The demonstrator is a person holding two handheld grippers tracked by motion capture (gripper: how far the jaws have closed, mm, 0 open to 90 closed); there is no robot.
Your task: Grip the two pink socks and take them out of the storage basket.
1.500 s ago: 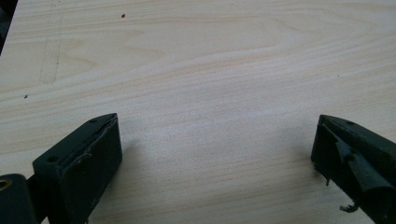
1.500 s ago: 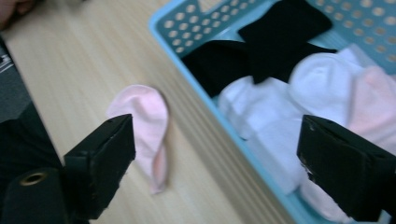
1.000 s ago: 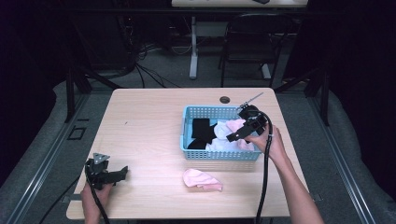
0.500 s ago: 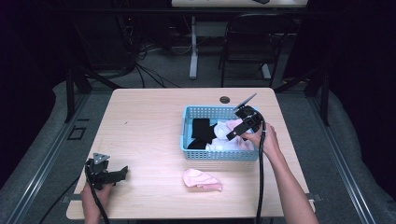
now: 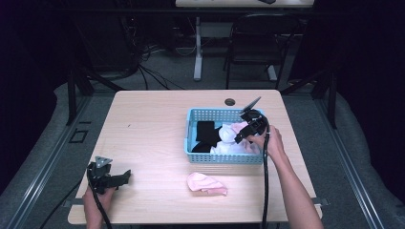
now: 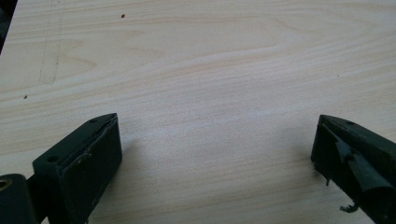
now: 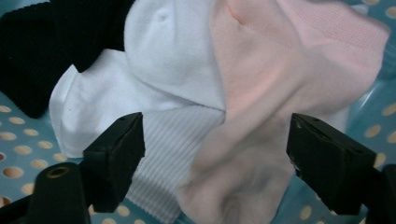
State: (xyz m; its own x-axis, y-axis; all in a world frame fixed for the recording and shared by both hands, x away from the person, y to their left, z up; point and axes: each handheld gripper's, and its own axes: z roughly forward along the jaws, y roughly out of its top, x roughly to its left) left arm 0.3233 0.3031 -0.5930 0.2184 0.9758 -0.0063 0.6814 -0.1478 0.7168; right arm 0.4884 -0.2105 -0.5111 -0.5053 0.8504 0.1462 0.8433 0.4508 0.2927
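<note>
A blue perforated basket (image 5: 196, 156) on the table's right half holds black (image 5: 206, 131), white (image 5: 224, 147) and pink socks. My right gripper (image 5: 235, 137) reaches into the basket from the right, open. In the right gripper view its jaws stand wide apart over a pink sock (image 7: 261, 93) that lies against a white sock (image 7: 159, 84), with a black sock (image 7: 37, 56) at the upper left. A single pink sock (image 5: 206, 183) lies on the table in front of the basket. My left gripper (image 5: 125, 176) rests open at the table's front left, over bare wood (image 6: 205, 93).
The light wooden table (image 5: 148, 124) has a round cable hole (image 5: 230, 102) behind the basket. A black chair (image 5: 253, 43) and cables stand on the floor beyond the table's far edge. The right gripper's cable (image 5: 265, 181) trails along the forearm.
My right gripper has dipped lower and a little leftward into the basket, closer over the socks. The left gripper has stayed still.
</note>
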